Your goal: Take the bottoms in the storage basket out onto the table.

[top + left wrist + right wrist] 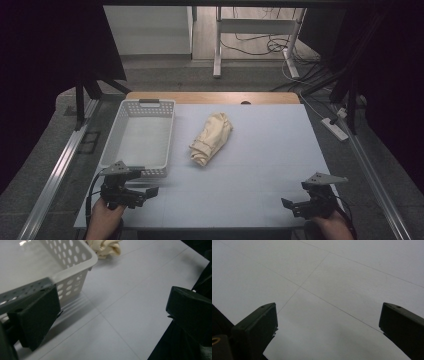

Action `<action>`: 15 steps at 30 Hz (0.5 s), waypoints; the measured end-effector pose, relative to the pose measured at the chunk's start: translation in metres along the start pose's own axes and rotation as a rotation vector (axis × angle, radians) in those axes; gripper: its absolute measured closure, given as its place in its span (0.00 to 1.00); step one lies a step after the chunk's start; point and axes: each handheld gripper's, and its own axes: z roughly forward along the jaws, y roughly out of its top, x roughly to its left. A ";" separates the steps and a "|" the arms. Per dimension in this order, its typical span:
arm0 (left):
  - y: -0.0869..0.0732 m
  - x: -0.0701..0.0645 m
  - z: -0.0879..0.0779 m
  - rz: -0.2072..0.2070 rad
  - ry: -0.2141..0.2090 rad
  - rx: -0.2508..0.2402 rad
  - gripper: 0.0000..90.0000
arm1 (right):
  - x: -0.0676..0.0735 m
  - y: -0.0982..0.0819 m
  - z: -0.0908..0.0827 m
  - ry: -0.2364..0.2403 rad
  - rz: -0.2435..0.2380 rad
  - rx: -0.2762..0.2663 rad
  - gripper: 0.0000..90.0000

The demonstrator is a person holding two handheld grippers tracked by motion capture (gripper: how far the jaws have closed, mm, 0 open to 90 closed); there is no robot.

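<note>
On the left side of the tabletop (260, 150) sits a white basket (141, 134) with lots of little holes in its walls. It has nothing in it. Just in front of the basket's near corner is the left tool (142, 192), held in a hand (104, 214) at the bottom edge. Its two black jaws are wide apart and hold nothing. In the left gripper view the basket (75, 255) is right beside the left jaw, and bare tabletop (130, 297) shows between the jaws.

In the middle of the tabletop, to the right of the basket and a little apart from it, lies a cream cloth (211, 138). It is all bunched up in a long lump that points from the far side toward the near side. In the left gripper view the cloth (107, 247) peeks out past the basket's corner, well away from the jaws.

At the near right corner of the tabletop is the right tool (290, 206), held in the other hand (332, 226). It is far from the cloth. In the right gripper view its jaws are also wide apart, with nothing between them but flat tabletop (332, 285) marked with thin lines
</note>
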 end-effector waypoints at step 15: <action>-0.021 0.011 -0.006 -0.015 0.053 0.015 0.00 | -0.001 0.000 0.000 0.000 0.007 0.000 0.03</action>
